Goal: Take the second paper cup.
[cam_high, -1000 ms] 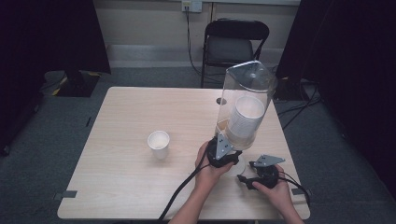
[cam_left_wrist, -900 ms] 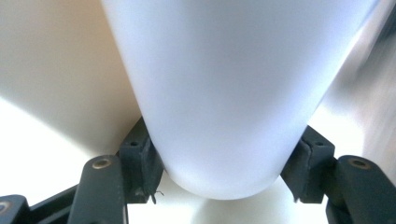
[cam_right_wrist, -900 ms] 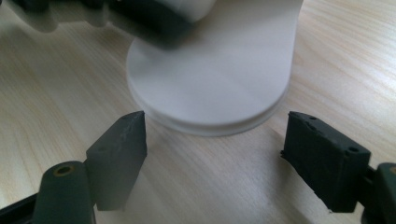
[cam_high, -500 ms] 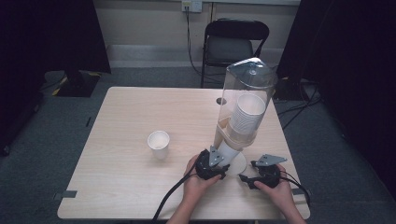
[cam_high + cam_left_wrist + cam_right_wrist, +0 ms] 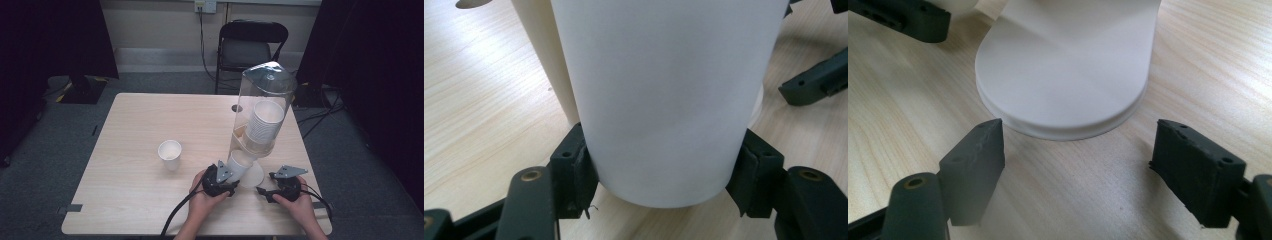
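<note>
We see a white paper cup (image 5: 240,165) held tilted just under the mouth of the clear cup dispenser (image 5: 262,107), near the desk's right front corner. Its plain wall (image 5: 664,100) is pinched on both sides. The dispenser stands upright on a round white base (image 5: 1063,95), with a stack of cups (image 5: 263,122) inside.
</note>
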The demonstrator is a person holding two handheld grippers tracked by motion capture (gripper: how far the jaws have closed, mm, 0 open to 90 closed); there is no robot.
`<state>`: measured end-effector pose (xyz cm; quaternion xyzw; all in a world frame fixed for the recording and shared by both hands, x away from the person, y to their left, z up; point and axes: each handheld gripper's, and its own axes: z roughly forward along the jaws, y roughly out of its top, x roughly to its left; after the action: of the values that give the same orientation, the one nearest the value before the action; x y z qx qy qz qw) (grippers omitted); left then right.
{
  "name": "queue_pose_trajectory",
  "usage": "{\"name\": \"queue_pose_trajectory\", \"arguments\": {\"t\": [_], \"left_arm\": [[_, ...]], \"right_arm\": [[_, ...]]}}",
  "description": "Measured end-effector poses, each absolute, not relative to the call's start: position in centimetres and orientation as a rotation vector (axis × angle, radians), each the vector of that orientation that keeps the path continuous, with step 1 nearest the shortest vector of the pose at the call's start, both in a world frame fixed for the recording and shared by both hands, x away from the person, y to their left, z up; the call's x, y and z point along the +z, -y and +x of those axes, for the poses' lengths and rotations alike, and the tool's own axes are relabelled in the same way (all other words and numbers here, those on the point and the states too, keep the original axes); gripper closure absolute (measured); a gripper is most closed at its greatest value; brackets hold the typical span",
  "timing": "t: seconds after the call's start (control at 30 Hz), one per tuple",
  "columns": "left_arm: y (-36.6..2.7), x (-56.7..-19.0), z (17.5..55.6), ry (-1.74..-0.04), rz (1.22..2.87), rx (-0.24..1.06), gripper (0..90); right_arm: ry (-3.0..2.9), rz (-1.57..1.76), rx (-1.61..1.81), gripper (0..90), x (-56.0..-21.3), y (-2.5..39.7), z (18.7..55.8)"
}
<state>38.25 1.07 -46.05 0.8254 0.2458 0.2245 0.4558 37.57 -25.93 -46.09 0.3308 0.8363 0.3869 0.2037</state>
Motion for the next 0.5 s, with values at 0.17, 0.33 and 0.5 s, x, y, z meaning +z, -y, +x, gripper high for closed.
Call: {"name": "queue_pose_trajectory", "arguments": {"t": [0.17,0.33,0.5], "left_arm": [[-2.0,-46.0,37.7,-0.597,2.032,0.544,37.2],[-2.7,-45.6,37.3,-0.570,2.009,0.541,37.2],[-3.3,-45.5,36.9,-0.541,2.018,0.524,37.1]], "right_arm": [[-2.333,0.920,1.080,20.6,-46.1,25.9,37.6],[-2.327,0.928,1.076,20.6,-46.1,26.0,37.5],[-2.290,0.980,1.079,20.8,-45.9,26.8,37.4]]}}
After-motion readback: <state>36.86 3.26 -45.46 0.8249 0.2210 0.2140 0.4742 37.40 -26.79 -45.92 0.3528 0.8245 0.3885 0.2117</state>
